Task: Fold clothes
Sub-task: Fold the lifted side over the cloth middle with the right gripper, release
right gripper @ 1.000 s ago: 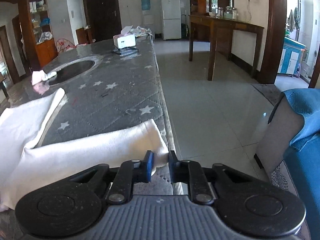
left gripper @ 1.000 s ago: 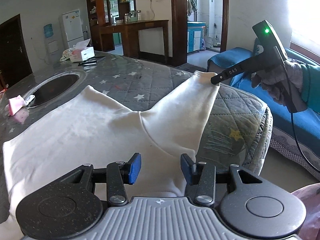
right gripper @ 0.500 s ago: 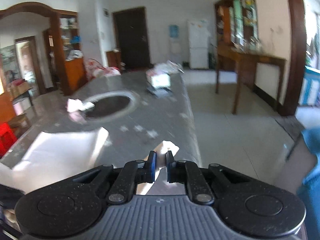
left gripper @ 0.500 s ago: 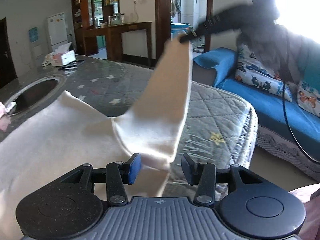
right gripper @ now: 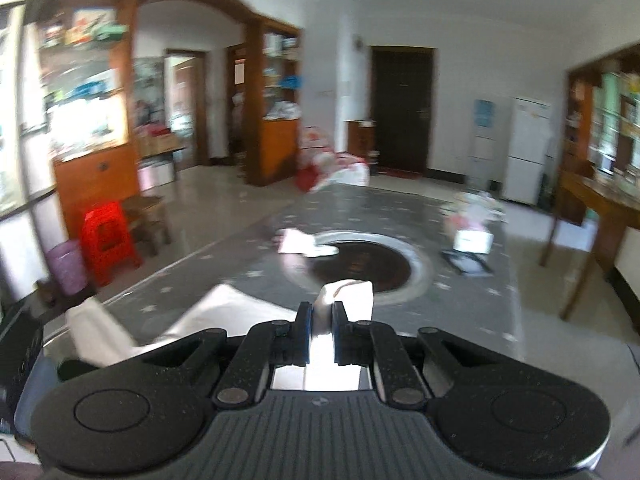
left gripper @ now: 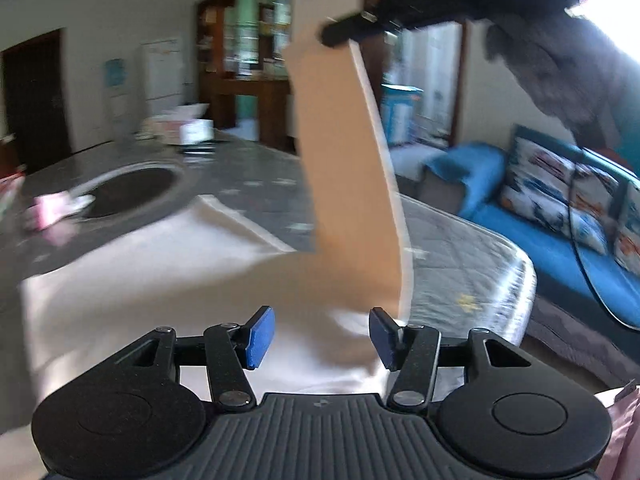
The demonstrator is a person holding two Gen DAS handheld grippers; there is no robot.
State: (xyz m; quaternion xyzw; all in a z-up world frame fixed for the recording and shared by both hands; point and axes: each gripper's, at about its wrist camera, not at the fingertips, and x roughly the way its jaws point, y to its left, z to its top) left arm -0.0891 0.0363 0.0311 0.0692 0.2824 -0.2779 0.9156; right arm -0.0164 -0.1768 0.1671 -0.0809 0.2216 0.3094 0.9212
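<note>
1. The white shirt (left gripper: 160, 280) lies spread on the counter (left gripper: 460, 240), one sleeve (left gripper: 344, 152) lifted steeply.
2. The right gripper (right gripper: 320, 330) is clamped on the sleeve's cuff.
3. The left gripper (left gripper: 320, 334) hovers over the shirt's near edge, jaws apart and just opening wider, gripping nothing.
4. A blue sofa (left gripper: 560, 220) stands beside the counter.

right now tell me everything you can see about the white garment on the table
The white garment is a cream, soft knit-looking long-sleeved top. Its body lies mostly flat on the grey star-print table cover. One sleeve is lifted steeply up off the table, its cuff pinched in the shut right gripper. The other sleeve seems to lie folded over the body, though blur makes that uncertain. The left gripper, jaws apart and just opening wider, hovers over the near part of the body without pinching it.
</note>
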